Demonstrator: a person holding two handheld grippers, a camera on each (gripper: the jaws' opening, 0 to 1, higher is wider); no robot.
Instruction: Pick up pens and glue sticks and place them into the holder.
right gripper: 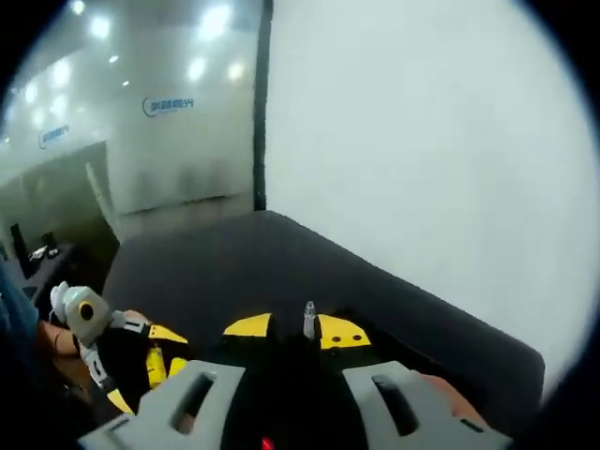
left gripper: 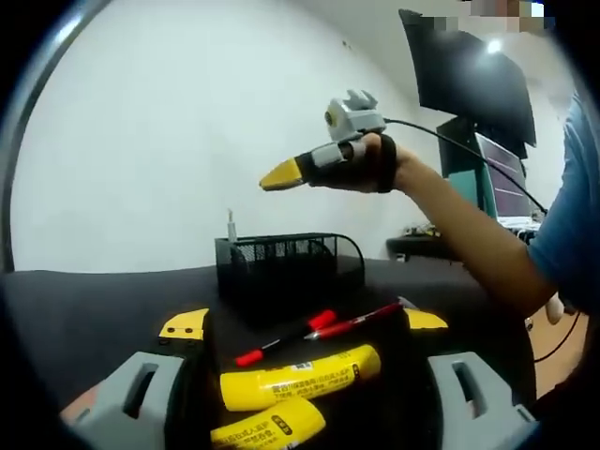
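Left gripper view, left to right. The left gripper [left gripper: 298, 328] rises from the bottom edge with its two yellow-tipped jaws spread wide apart, nothing held between them. In the gap, on the black table [left gripper: 94, 300], lie two yellow glue sticks [left gripper: 300, 378], one behind the other, close to the camera. Just beyond them lie two red pens [left gripper: 286, 338], end to end and slanted, the right-hand one [left gripper: 361, 321] reaching toward the right jaw. Behind the pens stands a black mesh holder [left gripper: 286, 267], upright, with a thin pen-like item [left gripper: 231, 225] sticking up at its left rear corner. Above the holder, a person's hand [left gripper: 370, 164] carries the right gripper [left gripper: 281, 174] in the air, its yellow tip pointing left; from this side its jaws look pressed together. A dark monitor [left gripper: 469, 80] stands at upper right.

Right gripper view, left to right. The left gripper [right gripper: 141, 361] shows at lower left, held in a hand. At centre, the right gripper [right gripper: 298, 330] pinches a pen [right gripper: 308, 321] upright between its yellow jaws, the silver tip projecting above them, over the black table [right gripper: 281, 262].
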